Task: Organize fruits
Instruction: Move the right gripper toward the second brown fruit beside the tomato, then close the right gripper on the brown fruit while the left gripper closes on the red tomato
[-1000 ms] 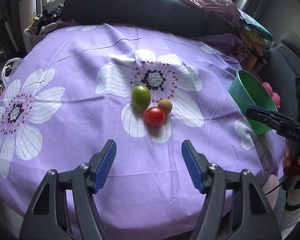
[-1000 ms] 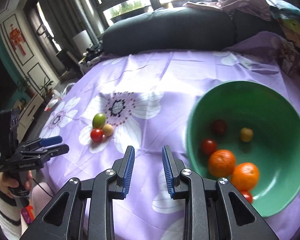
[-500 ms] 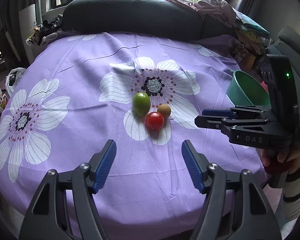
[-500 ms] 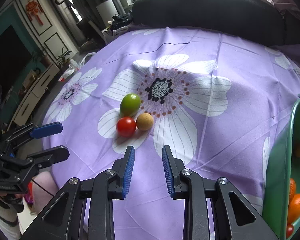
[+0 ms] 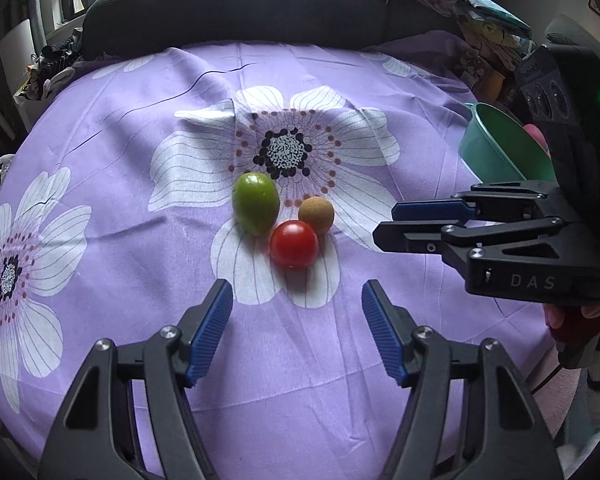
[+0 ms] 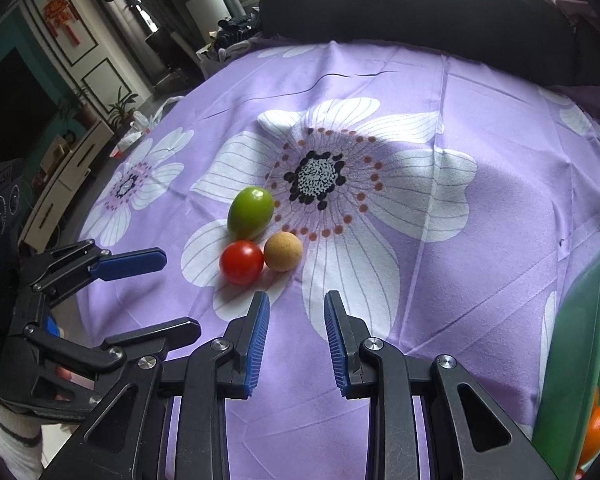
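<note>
three fruits on the cloth [image 5: 100, 168]: one green fruit [image 5: 256, 203], one tomato [image 5: 293, 243], one brown ball [image 5: 316, 214]. my left gripper [image 5: 296, 330] gapes empty; my right gripper [image 6: 296, 338] is partly open, empty.

On the cloth [image 5: 140, 240] lie 3 loose fruits: 1 green fruit [image 5: 256, 203], 1 tomato [image 5: 294, 243] at its 5 o'clock, 1 tan ball [image 5: 316, 214] at its 3 o'clock. 1 bowl [image 5: 496, 148] stands at 3 o'clock; only 1 orange [image 6: 596, 428] shows in it. 2 grippers: left [image 5: 296, 320], right [image 6: 296, 332].
</note>
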`<state>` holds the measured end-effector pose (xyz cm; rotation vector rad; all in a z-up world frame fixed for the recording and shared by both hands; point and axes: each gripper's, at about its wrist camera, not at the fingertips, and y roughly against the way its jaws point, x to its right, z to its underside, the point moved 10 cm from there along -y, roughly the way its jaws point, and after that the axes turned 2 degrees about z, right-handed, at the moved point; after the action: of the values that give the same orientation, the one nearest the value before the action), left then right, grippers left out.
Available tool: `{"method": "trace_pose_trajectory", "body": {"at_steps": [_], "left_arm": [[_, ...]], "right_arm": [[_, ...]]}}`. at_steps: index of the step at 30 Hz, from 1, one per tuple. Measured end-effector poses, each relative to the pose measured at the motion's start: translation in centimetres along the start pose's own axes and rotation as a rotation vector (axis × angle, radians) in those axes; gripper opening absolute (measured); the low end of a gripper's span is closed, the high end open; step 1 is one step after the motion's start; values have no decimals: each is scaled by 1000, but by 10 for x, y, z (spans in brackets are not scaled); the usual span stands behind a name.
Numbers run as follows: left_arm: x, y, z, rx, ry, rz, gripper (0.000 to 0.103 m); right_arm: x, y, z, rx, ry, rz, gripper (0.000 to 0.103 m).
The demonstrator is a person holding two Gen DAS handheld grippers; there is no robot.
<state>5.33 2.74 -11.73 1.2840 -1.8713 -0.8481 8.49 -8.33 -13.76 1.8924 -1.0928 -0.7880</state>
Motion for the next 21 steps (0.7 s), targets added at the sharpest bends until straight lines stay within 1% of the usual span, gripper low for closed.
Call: {"method": "trace_pose_trajectory", "body": {"at_steps": [3, 7, 8, 9, 12, 18, 19, 20, 21], "left_arm": [[1, -7, -1, -13, -12, 15, 66], [0, -14, -5, -19, -9, 40, 62], [0, -16, -6, -21, -8, 49, 59], [-1, -18, -7, -24, -7, 58, 53], [-4, -24, -9, -36, -3, 57, 47], [-6, -29, -13, -40, 9, 71, 47], [-7, -31, -15, -40, 9, 68, 47], [-8, -32, -16, -39, 8, 64, 47], [-9, -33, -18, -38, 11, 63, 47]], "right_arm": [[-3, -7, 0, -19, 9, -18, 28], [-5, -17, -6, -30, 25, -13, 28], [-4, -19, -8, -30, 21, -15, 28], [-4, -21, -10, -31, 14, -23, 28], [-2, -29, -14, -45, -8, -38, 28], [-7, -38, -19, -61, 17, -43, 29], [-7, -39, -21, -61, 23, -41, 30], [-8, -40, -23, -60, 27, -39, 34], [-8, -42, -25, -62, 28, -37, 35]]}}
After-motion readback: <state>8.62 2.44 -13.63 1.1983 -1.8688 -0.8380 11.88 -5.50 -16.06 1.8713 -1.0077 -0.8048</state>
